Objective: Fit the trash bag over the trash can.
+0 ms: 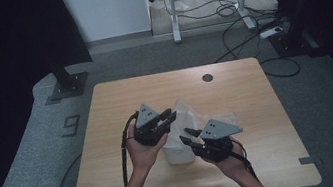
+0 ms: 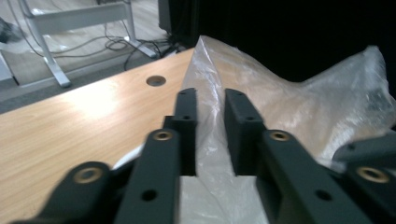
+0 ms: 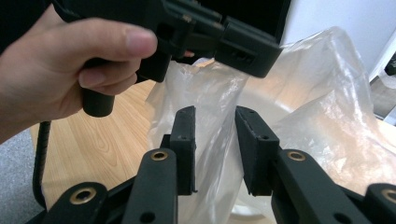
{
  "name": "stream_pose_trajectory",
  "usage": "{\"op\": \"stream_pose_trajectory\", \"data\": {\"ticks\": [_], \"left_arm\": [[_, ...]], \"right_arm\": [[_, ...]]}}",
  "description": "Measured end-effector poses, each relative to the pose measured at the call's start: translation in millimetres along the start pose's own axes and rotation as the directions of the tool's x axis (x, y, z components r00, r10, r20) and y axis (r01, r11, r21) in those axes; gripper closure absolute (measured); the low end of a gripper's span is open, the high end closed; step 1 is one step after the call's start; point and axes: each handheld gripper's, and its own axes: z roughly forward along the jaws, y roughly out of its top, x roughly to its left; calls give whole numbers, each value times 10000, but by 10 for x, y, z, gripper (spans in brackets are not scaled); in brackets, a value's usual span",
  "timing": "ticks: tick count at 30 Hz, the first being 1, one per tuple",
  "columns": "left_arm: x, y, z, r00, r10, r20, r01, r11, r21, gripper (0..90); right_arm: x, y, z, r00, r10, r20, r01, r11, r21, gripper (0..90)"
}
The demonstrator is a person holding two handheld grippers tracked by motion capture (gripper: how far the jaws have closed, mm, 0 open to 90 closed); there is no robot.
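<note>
Two grippers work on one clear plastic bag (image 1: 184, 116), which stands crumpled over a white container (image 1: 178, 153) near the middle of the wooden table (image 1: 110, 133). The bag's film rises between the jaws of the left gripper (image 2: 210, 109), which stand fairly narrow with a pinched ridge of film running up the gap; whether the pads truly press it I cannot tell. Just right of the container, the right gripper (image 3: 215, 122) has its jaws partly apart with a fold of film between them, and a firm hold cannot be confirmed either. To do this step well, I judge each gripper should pinch only a single layer at the bag's rim, on opposite sides of the container, then draw apart gently so the mouth spreads without tearing.
</note>
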Motion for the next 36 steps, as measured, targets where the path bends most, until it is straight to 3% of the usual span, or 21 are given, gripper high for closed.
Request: {"op": "stream_pose_trajectory", "data": {"ticks": [3, 9, 17, 24, 30, 36], "left_arm": [[21, -18, -48, 10000, 11, -8, -11, 9998, -175, 853], [93, -68, -134, 9990, -150, 433, 169, 9988, -455, 900], [132, -148, -214, 9931, -268, 1139, 342, 9974, -638, 900], [151, -225, -266, 9944, -247, 1031, 340, 9954, -898, 900], [128, -291, -273, 9941, -321, 1032, 426, 9939, -1012, 900], [94, -311, -279, 9927, -262, 1181, 389, 9935, -1067, 900]], "right_arm": [[-22, 12, -68, 9999, 49, 95, -47, 9997, -237, 669], [-106, 48, -179, 9983, 305, 500, -273, 9976, -639, 667], [-175, 24, -69, 9959, 505, 751, -472, 9979, -442, 654], [-185, -5, 40, 9950, 514, 859, -486, 9982, -342, 639], [-174, -25, 27, 9908, 378, 1301, -328, 9986, -407, 608], [-184, -13, 15, 9915, 423, 1234, -376, 9985, -399, 601]]}}
